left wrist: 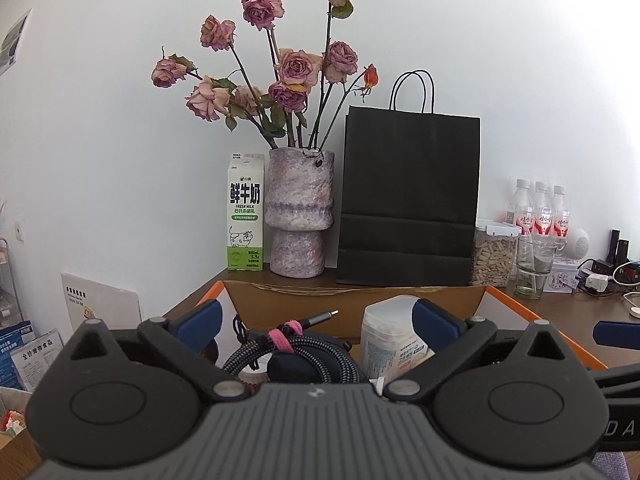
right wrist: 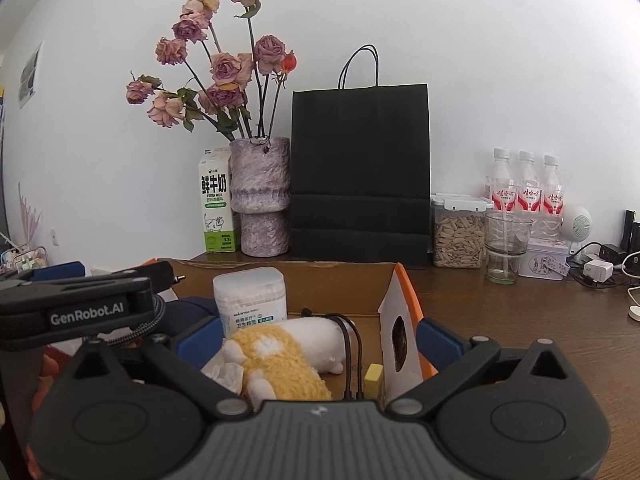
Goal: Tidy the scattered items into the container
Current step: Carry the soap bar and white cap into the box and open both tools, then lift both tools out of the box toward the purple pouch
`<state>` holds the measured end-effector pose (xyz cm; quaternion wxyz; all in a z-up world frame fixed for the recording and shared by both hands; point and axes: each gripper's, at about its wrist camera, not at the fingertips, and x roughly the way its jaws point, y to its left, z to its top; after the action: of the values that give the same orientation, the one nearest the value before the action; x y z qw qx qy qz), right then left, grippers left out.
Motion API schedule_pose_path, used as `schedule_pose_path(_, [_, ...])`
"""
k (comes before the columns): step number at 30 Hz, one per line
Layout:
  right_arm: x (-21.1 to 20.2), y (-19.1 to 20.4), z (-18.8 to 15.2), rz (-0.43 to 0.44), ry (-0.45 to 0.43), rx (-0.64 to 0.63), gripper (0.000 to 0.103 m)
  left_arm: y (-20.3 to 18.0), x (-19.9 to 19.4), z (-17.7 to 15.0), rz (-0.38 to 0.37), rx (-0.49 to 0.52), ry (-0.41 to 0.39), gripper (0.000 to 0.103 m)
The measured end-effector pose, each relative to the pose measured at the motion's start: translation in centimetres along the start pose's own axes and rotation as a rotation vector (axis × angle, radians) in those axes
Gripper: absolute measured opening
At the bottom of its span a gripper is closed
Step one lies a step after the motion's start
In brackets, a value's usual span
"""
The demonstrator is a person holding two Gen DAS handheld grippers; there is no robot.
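An open cardboard box (left wrist: 352,300) with orange edges (right wrist: 408,280) is the container. My left gripper (left wrist: 316,322) is open over its left part, above a coiled braided cable (left wrist: 304,356) bound with a pink strap and a white cotton-swab tub (left wrist: 390,340). My right gripper (right wrist: 316,338) is open over the box's right part, above a yellow-and-white plush toy (right wrist: 280,356). The swab tub (right wrist: 250,300), a thin black cable (right wrist: 354,356) and a small yellow block (right wrist: 374,376) lie in the box too. The left gripper's body (right wrist: 80,304) shows at the left.
Behind the box stand a milk carton (left wrist: 245,212), a vase of dried roses (left wrist: 298,216) and a black paper bag (left wrist: 408,200). To the right are a seed jar (right wrist: 458,236), a glass (right wrist: 506,248), three bottles (right wrist: 526,184), a tin (right wrist: 546,258) and chargers (right wrist: 596,270).
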<state>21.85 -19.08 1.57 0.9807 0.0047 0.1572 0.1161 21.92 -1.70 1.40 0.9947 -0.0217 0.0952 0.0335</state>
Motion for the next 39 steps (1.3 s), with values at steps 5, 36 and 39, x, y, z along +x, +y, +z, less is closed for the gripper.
schedule_pose_path(5, [-0.2,0.0,-0.2,0.005,0.002,-0.001,0.103,0.1,-0.2,-0.2,-0.003,0.003,-0.001,0.103])
schedule_pose_path(36, [-5.4,0.3,-4.2,0.015,0.049,-0.049,0.103,2.2,-6.2,-3.5,0.021,0.063,0.017,0.103])
schedule_pose_path(39, [-6.2,0.3,-4.6,0.023,0.061,-0.054,0.103,2.5,-6.8,-3.5,0.02,0.055,0.021,0.103])
